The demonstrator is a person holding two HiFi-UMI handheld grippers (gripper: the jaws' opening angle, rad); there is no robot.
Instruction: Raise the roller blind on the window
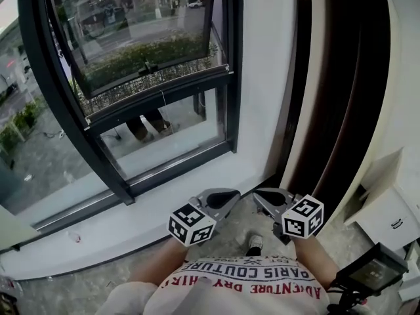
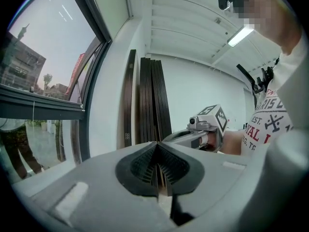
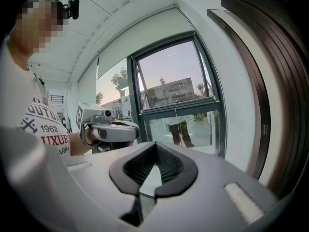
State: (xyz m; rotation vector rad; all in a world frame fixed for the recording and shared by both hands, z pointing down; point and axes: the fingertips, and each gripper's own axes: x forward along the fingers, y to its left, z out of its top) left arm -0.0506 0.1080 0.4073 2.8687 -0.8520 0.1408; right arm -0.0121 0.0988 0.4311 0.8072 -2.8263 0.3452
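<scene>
Black-framed window (image 1: 131, 77) at eleven o'clock shows bare glass. Left tool (image 1: 220, 194) and right tool (image 1: 270, 195) sit closed, empty, at six o'clock, apparently parked.

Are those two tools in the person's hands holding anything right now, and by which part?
Nothing. The left gripper and right gripper both have jaws closed, empty.

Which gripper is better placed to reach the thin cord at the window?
Probably the right gripper: its view faces the cord almost straight ahead. The left gripper points at the dark boards beside the window.
</scene>
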